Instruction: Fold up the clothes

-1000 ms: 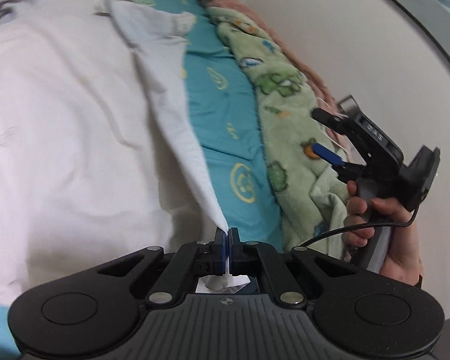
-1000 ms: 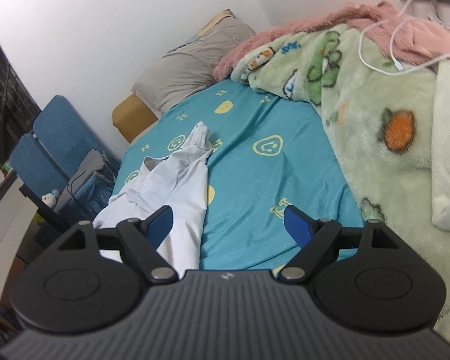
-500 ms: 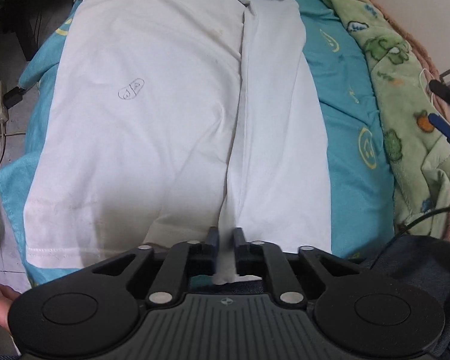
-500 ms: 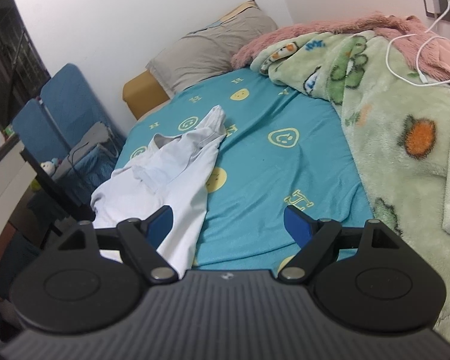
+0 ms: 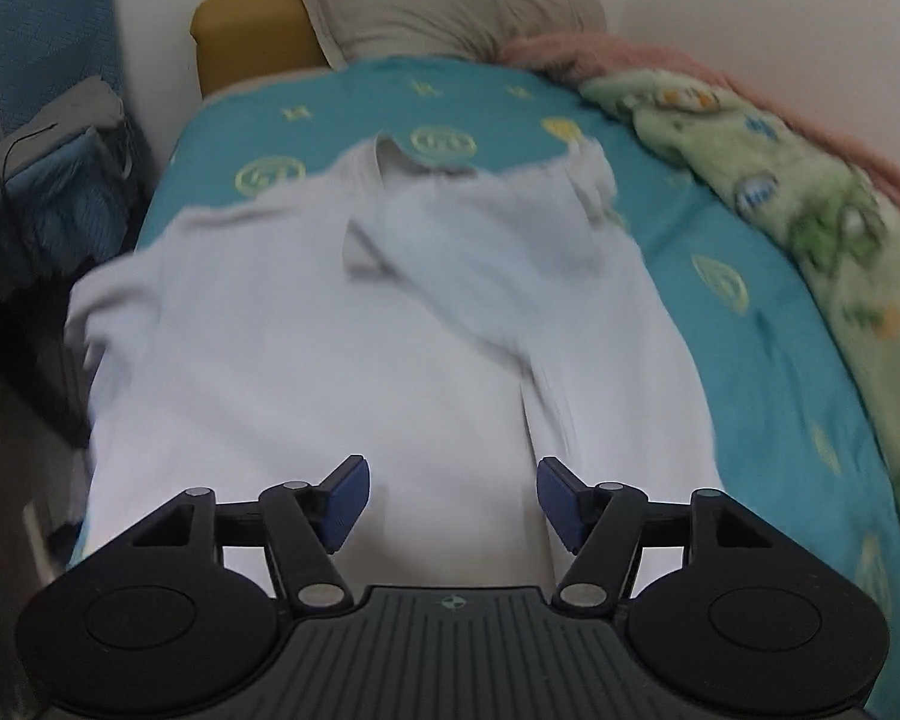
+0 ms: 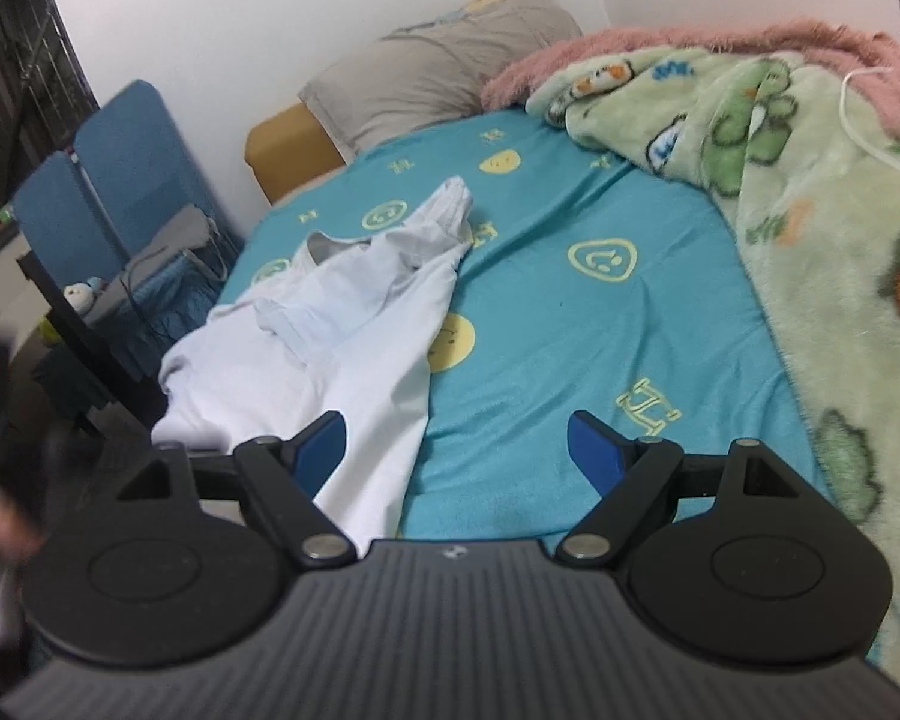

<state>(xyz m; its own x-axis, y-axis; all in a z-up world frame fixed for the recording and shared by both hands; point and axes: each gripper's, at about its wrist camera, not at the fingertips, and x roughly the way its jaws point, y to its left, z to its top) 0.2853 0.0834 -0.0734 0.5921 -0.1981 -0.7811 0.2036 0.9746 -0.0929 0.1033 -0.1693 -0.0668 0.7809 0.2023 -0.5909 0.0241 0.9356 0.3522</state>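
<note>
Your left gripper (image 5: 450, 501), jaws just opened and empty, hangs over the white cotton shirt (image 5: 330, 360) on the teal smiley-print bedsheet (image 5: 750, 330); your right gripper (image 6: 456, 450) gapes wide, empty.

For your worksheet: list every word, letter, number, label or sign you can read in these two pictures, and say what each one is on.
"H": large yellow letter printed on the teal bedsheet, repeated smaller near the grey pillow.
Yellow smiley-face signs, also on the bedsheet: pictures, no words.
Blue lettering on the green cartoon blanket: too blurred to read.
Small round emblem on the casing behind the right tongs: too small to read.
White T-shirt: no readable print.
</note>
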